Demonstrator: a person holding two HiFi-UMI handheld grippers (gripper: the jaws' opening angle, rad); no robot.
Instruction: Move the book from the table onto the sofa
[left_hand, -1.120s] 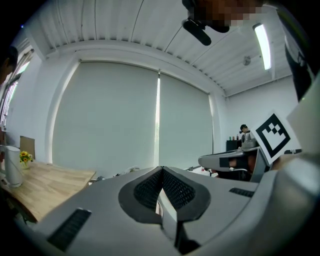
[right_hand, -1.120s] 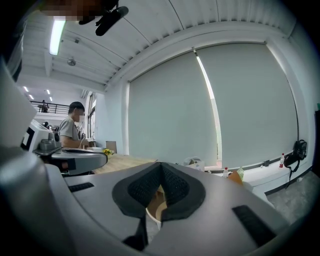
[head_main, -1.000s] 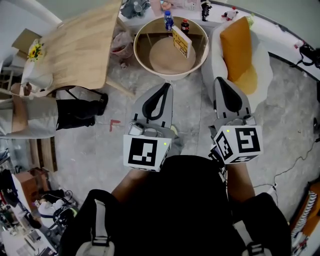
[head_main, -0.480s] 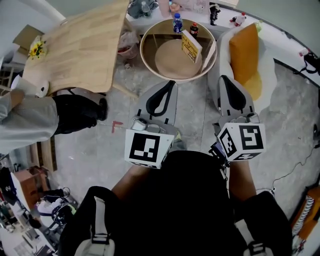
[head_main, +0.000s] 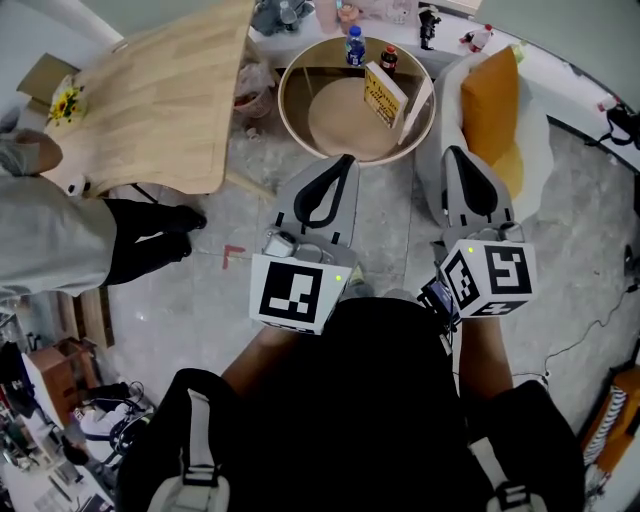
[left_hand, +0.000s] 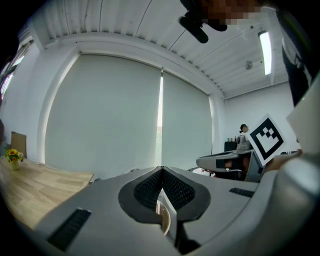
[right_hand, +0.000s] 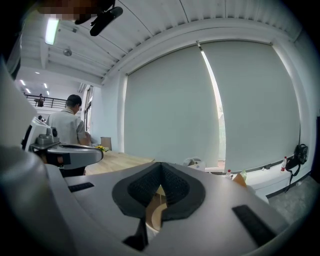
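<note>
A long wooden counter (head_main: 160, 100) filled the upper left of the head view. A small bunch of yellow flowers (head_main: 72, 100) stood at its left end, with a cardboard box (head_main: 47, 75) just beyond them. A person in a grey top (head_main: 50, 250) and black trousers (head_main: 150, 235) stood against its near edge. A red mark (head_main: 232, 252) lay on the floor near its right corner. Right of the counter, a blue-capped bottle (head_main: 354, 46) and a red-capped dark bottle (head_main: 389, 58) stood near each other.

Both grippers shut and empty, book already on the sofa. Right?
Not quite. The book is not on the sofa: it stands on the round table, as the head view shows. The rest holds: the left gripper and right gripper are shut and empty.
</note>
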